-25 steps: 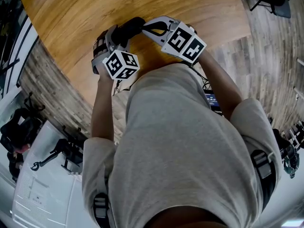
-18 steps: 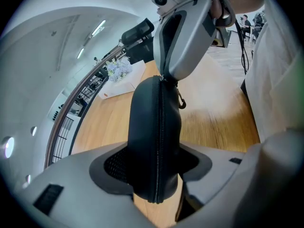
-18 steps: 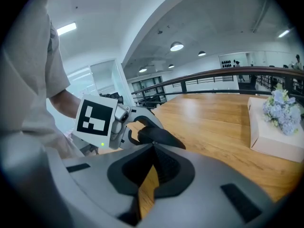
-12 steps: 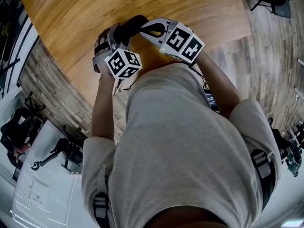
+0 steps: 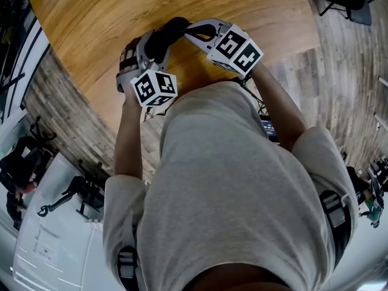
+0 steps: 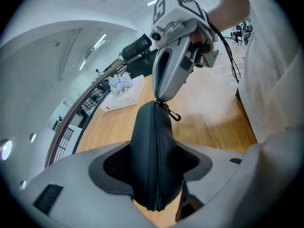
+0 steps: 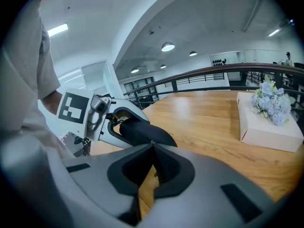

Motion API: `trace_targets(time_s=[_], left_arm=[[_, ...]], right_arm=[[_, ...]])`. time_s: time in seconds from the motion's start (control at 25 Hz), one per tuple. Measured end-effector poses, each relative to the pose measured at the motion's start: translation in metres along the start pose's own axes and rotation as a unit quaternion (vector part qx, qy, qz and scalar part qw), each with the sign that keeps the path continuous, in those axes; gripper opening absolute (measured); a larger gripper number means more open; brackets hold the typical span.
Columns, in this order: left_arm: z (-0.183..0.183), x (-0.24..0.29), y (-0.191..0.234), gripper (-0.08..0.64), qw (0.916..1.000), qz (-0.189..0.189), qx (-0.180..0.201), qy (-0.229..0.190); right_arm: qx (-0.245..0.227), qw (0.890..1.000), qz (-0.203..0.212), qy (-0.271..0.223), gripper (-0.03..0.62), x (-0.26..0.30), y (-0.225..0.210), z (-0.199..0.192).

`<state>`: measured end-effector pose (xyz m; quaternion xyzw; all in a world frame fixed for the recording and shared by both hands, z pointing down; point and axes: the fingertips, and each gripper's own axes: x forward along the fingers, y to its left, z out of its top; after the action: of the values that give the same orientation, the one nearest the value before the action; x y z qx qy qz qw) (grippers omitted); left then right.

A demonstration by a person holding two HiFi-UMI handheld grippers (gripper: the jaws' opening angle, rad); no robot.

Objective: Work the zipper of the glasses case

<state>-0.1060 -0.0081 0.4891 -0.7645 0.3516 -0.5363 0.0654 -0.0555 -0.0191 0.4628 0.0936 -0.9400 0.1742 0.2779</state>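
Got the black glasses case (image 6: 153,127) clamped between the wide-set jaws of the left gripper (image 6: 154,167), up over the wooden table (image 5: 91,29). Zipped shut, so no telling what's inside. Right gripper (image 7: 152,146) pinched tight on the zipper pull (image 7: 151,142) at the far tip. Barely different from 1 second back, just the marker cube (image 5: 154,88) tilted slightly.
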Motion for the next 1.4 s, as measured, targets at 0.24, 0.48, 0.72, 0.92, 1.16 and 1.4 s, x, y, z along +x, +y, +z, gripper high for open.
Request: trace_targets(time_s=[0.24, 0.48, 0.72, 0.92, 1.16, 1.4], left_arm=[[0.006, -0.004, -0.001, 0.272, 0.9998, 0.009, -0.005, -0.016], [0.007, 0.002, -0.003, 0.272, 0.9996, 0.006, -0.029, 0.004], [0.013, 0.001, -0.001, 0.272, 0.9994, 0.001, -0.032, -0.013], [0.027, -0.009, -0.002, 0.272, 0.9976, -0.002, -0.022, -0.066], [0.022, -0.004, -0.002, 0.272, 0.9978, 0.004, -0.046, -0.047], [0.024, 0.002, -0.003, 0.272, 0.9977, 0.0, -0.055, -0.039]], right_arm=[[0.017, 1.0, -0.011, 0.0, 0.025, 0.003, -0.008, -0.004], [0.009, 1.0, -0.01, 0.001, 0.025, 0.006, 0.001, -0.001], [0.023, 1.0, -0.014, -0.009, 0.026, 0.004, -0.004, 0.0], [0.045, 0.999, -0.011, -0.017, 0.026, 0.0, -0.012, -0.004], [0.041, 0.999, -0.01, -0.015, 0.025, 0.005, -0.009, -0.003], [0.045, 0.999, -0.006, -0.019, 0.025, 0.004, -0.006, -0.002]])
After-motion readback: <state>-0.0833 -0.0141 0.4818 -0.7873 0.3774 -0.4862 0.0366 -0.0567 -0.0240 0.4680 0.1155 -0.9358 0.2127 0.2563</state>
